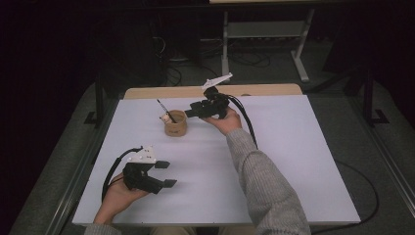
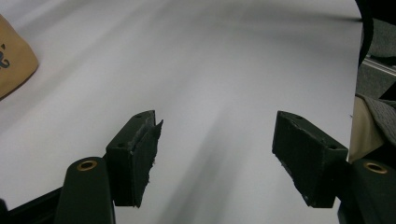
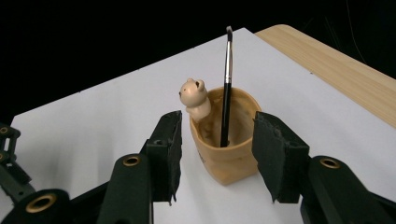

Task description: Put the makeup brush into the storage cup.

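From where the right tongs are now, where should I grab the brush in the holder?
Probably the bare upper handle of the brush, above the tan holder. Come from above: it stands nearly upright, its lower end sunk inside, with the bear figure on the rim beside it.

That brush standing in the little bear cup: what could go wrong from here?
The brush only leans in the cup, so a knock from the right gripper, whose open fingers sit close beside the cup, might tip it out. The light cup could also slide or topple on the smooth table.

Brush (image 3: pixel 227 88) lower end hidden inside cup (image 3: pixel 229 158); cup (image 2: pixel 11 65) cut off by left edge.
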`<state>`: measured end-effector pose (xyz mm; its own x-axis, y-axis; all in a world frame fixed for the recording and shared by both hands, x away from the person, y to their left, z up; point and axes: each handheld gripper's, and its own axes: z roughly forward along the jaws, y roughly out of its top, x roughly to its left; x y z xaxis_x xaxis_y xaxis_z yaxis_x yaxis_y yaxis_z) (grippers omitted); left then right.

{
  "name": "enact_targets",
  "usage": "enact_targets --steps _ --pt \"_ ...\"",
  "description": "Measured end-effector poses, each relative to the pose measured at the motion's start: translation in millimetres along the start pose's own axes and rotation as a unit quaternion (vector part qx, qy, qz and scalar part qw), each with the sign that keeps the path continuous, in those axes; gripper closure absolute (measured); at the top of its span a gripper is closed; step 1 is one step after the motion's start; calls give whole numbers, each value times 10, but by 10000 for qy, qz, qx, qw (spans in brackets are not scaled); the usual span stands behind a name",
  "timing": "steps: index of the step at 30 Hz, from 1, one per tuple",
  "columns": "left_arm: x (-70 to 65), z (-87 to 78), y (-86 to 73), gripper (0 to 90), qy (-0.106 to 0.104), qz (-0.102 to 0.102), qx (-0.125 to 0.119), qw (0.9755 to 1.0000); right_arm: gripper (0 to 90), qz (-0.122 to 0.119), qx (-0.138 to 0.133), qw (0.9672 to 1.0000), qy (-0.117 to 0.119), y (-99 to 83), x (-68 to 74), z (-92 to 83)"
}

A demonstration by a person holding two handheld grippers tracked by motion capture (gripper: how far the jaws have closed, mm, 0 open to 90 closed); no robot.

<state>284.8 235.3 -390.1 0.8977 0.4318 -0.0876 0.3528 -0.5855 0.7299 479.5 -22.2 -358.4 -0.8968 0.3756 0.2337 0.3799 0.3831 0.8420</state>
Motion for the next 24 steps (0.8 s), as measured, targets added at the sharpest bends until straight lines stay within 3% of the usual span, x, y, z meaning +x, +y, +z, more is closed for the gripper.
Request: enact_targets --steps 24 --pt "-5 2 -24 290 82 -58 5 9999 451 -73 -46 9999 -141 -111 82 -356"
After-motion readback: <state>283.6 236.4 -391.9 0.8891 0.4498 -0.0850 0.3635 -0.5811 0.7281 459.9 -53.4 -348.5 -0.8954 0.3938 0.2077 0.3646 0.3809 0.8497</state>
